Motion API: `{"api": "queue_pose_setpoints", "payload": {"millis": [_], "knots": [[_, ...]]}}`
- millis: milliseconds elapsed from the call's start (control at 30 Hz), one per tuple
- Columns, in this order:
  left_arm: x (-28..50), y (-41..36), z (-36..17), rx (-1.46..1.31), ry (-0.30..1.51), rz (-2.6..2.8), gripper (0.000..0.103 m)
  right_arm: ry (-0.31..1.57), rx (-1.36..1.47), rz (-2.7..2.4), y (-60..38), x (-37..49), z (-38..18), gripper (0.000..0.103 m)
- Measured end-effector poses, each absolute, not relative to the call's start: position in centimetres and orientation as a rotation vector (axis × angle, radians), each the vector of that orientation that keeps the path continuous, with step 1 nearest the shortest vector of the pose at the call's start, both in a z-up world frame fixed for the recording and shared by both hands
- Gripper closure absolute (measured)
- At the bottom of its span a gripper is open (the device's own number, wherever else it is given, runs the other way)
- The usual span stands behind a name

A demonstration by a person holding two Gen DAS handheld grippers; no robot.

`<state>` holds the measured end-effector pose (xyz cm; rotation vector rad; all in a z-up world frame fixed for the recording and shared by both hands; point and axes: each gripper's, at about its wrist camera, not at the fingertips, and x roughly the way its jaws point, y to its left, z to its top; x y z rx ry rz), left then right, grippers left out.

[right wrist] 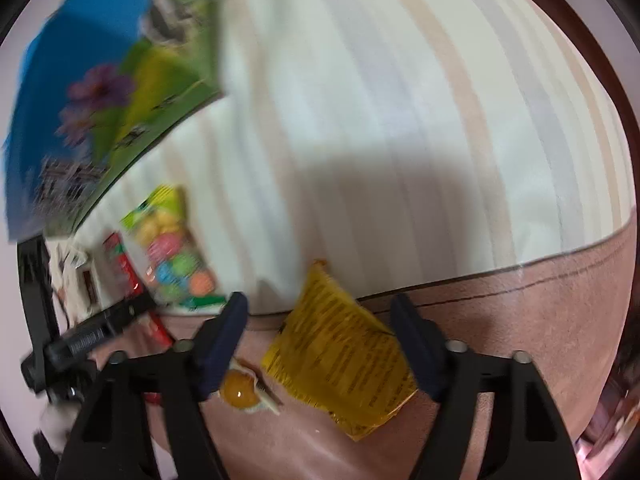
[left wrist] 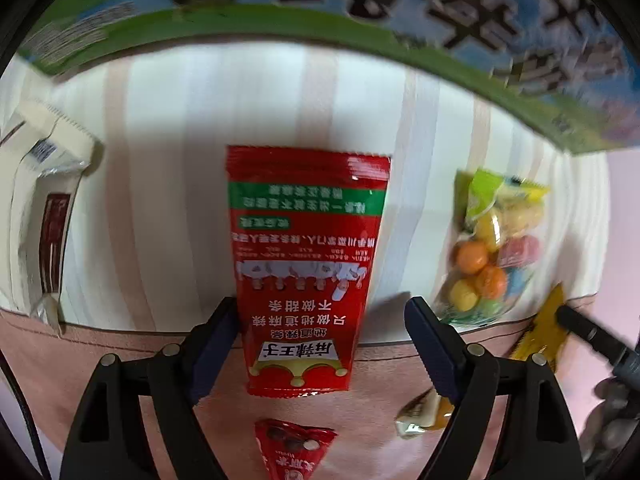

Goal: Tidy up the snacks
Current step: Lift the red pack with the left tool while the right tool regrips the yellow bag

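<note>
Snacks: red sachet [left wrist: 306, 272], yellow sachet [right wrist: 340, 364], clear candy bag [left wrist: 492, 248], wrapped amber sweet [right wrist: 240, 390], small red pack [left wrist: 294, 448], pale packets [left wrist: 40, 216]. All lie loose on the striped cloth [left wrist: 192, 152] or on the pink band [right wrist: 520, 320] along its near edge.
Red sachet: straddles the cloth/band seam. We judge it light, flat, floppy, foil slick; best pinched across the narrow width, mid-body.
Left gripper [left wrist: 320, 344]: jaws wide, w/ the sachet between; left pad just beside its edge, right pad apart. No grip.
Yellow sachet: on the pink band, far tip over the seam. Thin, crinkly, prob. slippery.
Right gripper [right wrist: 320, 344]: jaws wide, straddling it, pads not pressing.
Candy bag: near the cloth's near edge; soft film, round sweets, lumpy, would sag.
Container: printed box [left wrist: 360, 8] at the cloth's far edge; we can't see inside.
</note>
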<state>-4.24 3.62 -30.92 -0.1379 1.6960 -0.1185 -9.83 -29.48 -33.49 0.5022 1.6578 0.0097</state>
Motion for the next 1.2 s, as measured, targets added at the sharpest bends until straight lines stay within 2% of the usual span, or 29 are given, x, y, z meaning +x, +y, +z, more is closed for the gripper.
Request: {"api": "queue_pose_setpoints", "payload": {"millis": [67,267,300,367,400,533,567,600,667,800,933,967,1033,1100,1200], "knots": [[-4.3,4.1,-30.6,-0.141,1.692,-0.118,0.026,1.666,0.387,0.091,-28.0,-9.5,-33.1,0.024],[-4.3,3.3,-31.0,-0.057,1.698,-0.128,0.027,1.645,-0.326,0.299,-20.4,-11.2,-32.5,0.024],[-4.3,3.0,-31.1,-0.049,1.698,-0.127,0.027,1.646,-0.365,0.276,-20.0,-11.3,-33.0,0.032],[-4.3,3.0,-31.2,-0.042,1.700,-0.127,0.027,1.656,-0.281,0.185,-20.4,-10.7,-33.8,0.040],[-4.2,3.0,-31.2,-0.048,1.701,-0.129,0.027,1.672,-0.123,0.092,-22.1,-10.0,-33.9,0.044],[-4.3,1.4,-33.3,-0.087,1.708,-0.138,0.027,1.644,0.392,-0.004,-27.1,-9.4,-33.0,0.043],[-4.2,1.5,-33.2,-0.090,1.709,-0.144,0.027,1.649,0.429,0.049,-27.2,-9.3,-32.7,0.037],[-4.4,1.2,-33.9,-0.087,1.711,-0.151,0.027,1.655,0.375,0.128,-26.5,-9.2,-31.8,0.027],[-4.6,0.9,-34.2,-0.061,1.713,-0.161,0.027,1.652,0.145,0.224,-25.9,-10.1,-30.1,0.017],[-5.2,0.2,-34.1,0.038,1.712,-0.177,0.026,1.653,-0.516,0.442,-19.6,-13.6,-29.6,0.017],[-5.4,-0.5,-34.2,0.094,1.702,-0.173,0.026,1.661,-0.813,0.519,-16.3,-15.9,-32.1,0.017],[-5.4,-0.6,-34.2,0.093,1.703,-0.171,0.026,1.667,-0.853,0.536,-15.5,-16.2,-32.9,0.019],[-5.2,-0.5,-34.2,0.079,1.706,-0.166,0.026,1.705,-0.865,0.539,-15.0,-16.3,-34.1,0.033],[-5.0,-0.3,-34.1,0.056,1.705,-0.160,0.026,1.728,-0.772,0.505,-15.1,-15.7,-34.2,0.039],[-4.8,0.3,-34.3,0.026,1.683,-0.133,0.035,1.785,-0.412,0.289,-18.0,-13.4,-33.2,0.041]]}}
